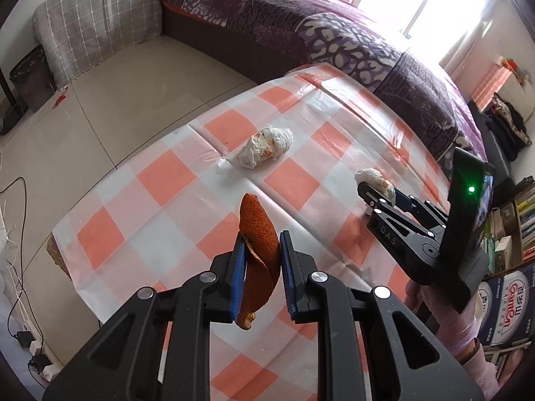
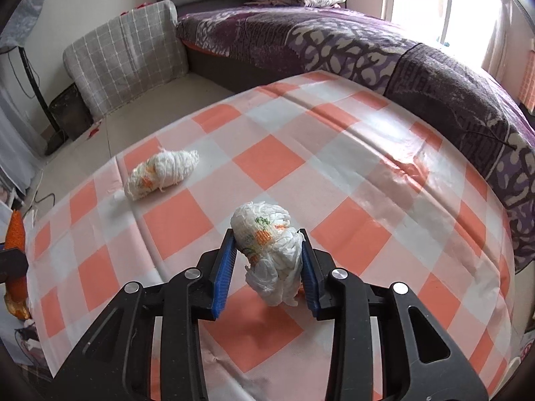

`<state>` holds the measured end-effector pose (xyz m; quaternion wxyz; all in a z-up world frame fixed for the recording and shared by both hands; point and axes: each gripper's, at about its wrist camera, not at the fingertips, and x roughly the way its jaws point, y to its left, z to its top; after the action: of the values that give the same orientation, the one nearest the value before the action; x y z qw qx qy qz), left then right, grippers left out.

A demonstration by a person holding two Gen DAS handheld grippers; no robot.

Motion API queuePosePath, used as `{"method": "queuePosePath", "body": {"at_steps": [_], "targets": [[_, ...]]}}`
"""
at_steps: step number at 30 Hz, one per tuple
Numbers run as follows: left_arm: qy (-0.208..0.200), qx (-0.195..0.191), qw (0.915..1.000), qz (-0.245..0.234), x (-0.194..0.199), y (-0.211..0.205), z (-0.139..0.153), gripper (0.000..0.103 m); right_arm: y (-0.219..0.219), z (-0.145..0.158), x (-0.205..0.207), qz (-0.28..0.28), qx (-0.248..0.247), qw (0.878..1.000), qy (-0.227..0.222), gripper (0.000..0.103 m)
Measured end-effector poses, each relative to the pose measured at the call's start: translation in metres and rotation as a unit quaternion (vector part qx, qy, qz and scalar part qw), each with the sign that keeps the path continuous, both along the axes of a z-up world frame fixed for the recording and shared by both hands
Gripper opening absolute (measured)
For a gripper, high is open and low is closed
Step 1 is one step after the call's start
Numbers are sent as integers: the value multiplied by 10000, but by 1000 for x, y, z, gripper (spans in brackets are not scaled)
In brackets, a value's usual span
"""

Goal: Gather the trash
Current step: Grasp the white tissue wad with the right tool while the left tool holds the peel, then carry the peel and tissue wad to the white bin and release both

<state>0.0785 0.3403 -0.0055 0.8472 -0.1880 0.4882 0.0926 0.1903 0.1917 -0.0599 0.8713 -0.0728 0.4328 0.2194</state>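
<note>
Left wrist view, nearest item first: the left gripper (image 1: 260,250) is clenched on a curled strip of orange peel (image 1: 258,234), its blue pads (image 1: 238,267) pressing the peel from both sides and the strip standing up out of the jaws, clear of the checked tablecloth (image 1: 167,214). To its right, a hand (image 1: 434,304) carries the right gripper (image 1: 374,197), whose tip reaches a crumpled tissue wad (image 1: 372,178). Right wrist view confirms it: the right gripper (image 2: 267,260) is grasping that tissue wad (image 2: 267,250) (white, with orange and green print), both pads against its sides and the wad's lower end at the cloth. Farther out, a second tissue wad (image 2: 160,173) lies loose on the tablecloth, well apart from either gripper. Beyond the table edge sits a bed with a purple patterned cover (image 2: 334,40), and a grey checked cushion (image 2: 127,53) stands near its foot.
</note>
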Motion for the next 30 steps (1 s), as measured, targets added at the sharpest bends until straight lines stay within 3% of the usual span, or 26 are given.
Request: {"method": "queuePosePath", "body": {"at_steps": [7,16,22,30], "targets": [[-753,343,9966,40,-1,-19,34,20,-38,46,-6,-493,306,9964,-622,34],[-1186,476,9916,-195,5,-61,55,20,-114,84,-28,-1321,401,9858,-960,34],[-1286,781,9875,-474,11,-100,59,20,-164,89,-50,-1839,409,9784,-846,35],[-1304,1070,9821,-835,20,-147,52,20,-230,73,-77,-2366,352,9694,-550,35]]}}
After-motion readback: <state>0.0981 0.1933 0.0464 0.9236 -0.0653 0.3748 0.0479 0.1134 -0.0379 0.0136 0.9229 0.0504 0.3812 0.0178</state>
